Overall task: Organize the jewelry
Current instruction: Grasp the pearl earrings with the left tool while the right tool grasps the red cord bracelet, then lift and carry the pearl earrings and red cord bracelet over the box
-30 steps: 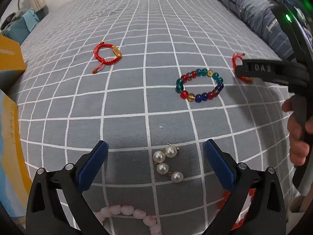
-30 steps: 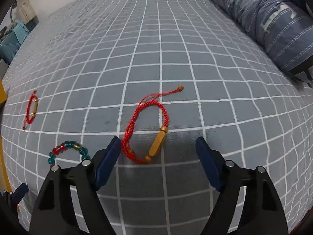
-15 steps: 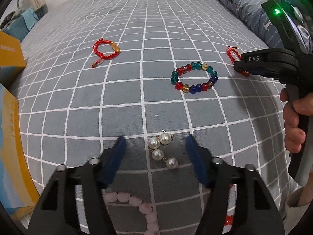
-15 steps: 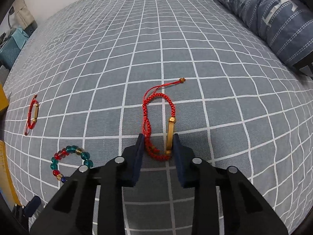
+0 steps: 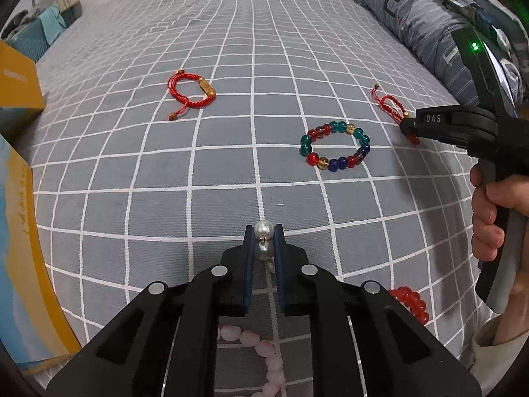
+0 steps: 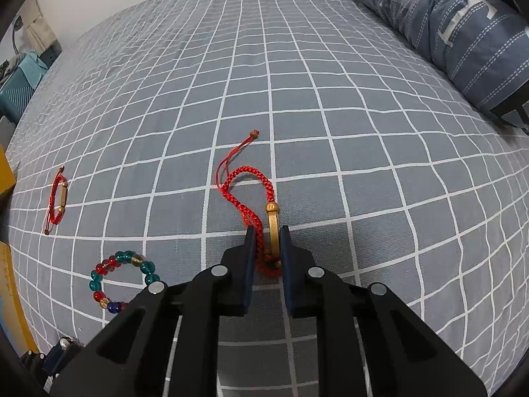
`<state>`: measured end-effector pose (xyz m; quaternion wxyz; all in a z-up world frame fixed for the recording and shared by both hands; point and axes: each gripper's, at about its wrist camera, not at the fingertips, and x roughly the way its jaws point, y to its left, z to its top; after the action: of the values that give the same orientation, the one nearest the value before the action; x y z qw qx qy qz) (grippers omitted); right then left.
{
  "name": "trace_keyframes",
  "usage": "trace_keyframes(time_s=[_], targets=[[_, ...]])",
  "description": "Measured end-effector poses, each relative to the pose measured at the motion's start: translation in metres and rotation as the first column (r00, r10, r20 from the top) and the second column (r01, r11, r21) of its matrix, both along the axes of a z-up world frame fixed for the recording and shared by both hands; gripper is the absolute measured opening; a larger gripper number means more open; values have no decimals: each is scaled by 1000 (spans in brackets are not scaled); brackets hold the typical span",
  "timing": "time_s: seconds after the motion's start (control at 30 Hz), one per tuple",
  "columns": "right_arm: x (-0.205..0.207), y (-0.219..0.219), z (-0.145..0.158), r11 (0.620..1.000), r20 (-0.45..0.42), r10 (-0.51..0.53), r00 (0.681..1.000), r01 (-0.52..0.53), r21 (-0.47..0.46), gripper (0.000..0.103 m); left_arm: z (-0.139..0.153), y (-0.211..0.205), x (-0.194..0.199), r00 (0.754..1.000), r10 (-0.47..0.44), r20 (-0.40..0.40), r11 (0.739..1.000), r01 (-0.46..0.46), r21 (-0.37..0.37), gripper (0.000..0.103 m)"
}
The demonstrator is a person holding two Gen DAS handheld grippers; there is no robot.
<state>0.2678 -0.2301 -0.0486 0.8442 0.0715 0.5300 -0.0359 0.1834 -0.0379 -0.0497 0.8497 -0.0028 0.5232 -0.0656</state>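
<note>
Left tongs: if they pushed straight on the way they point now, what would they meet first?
The left tongs, shut on the pearl piece, aim steeply down, so they would likely press into the checked bedcover just ahead; no other jewelry lies in that line, though depth is unclear.

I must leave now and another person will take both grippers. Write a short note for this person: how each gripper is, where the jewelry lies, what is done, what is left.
Left gripper: jaws shut on the pearl earrings, down at the bedsheet.
Right gripper: jaws shut on the near red cord bracelet, also on the sheet.
Loose on the sheet: second red cord bracelet, multicolour bead bracelet, pink bead strand under the left gripper, red bead bracelet.
Done: both grasps taken; nothing visibly sorted.
Left: lift and place both pieces, then collect the rest. I cannot tell the destination.
</note>
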Motion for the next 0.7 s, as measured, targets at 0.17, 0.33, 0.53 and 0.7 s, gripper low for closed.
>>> trace_keyframes(time_s=[0.17, 0.33, 0.53, 0.7], targets=[[-2, -1, 3, 1000, 10, 3, 1000, -3, 1, 13, 3, 1, 0, 1000, 1, 12, 1000, -1, -5, 11], [-6, -1, 10, 1000, 26, 4, 1000, -4, -2, 13, 9, 3, 0, 1000, 2, 26, 1000, -2, -11, 11], [-10, 2, 20, 1000, 47, 3, 999, -3, -5, 13, 25, 15, 0, 998, 26, 59, 999, -25, -22, 11], [-14, 7, 28, 1000, 68, 9, 998, -7, -16, 13, 39, 18, 4, 996, 28, 80, 999, -26, -27, 11]])
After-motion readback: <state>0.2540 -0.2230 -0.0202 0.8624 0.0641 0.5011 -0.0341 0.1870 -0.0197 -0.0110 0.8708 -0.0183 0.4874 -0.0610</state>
